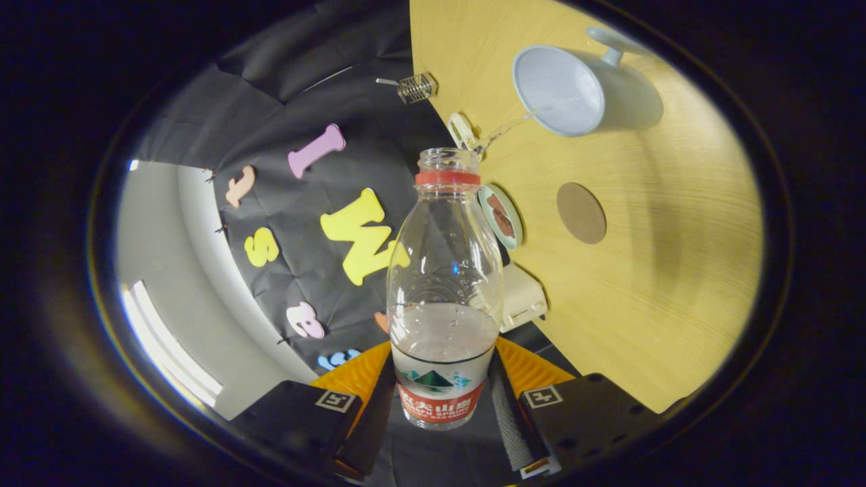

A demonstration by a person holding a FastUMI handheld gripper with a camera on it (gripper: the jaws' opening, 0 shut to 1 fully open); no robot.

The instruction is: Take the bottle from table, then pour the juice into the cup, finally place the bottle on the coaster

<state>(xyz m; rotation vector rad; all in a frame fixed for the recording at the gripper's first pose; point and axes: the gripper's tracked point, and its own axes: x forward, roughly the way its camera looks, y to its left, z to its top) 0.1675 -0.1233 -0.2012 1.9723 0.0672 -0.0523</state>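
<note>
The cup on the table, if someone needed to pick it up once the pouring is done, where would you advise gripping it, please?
Probably by its handle, which juts from the far side of the cup, away from the bottle the claw is shut on. The open mouth faces the bottle, so come from beyond the cup, clear of the stream and the coaster.

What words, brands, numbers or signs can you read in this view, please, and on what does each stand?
Label on the bottle, clamped between the fingers of the gripper: print too blurred to read reliably.
Square markers on the gripper: coded patterns, no words.
White tag beside the bottle's mouth: too small to read.
Cup and coaster: no text.
</note>
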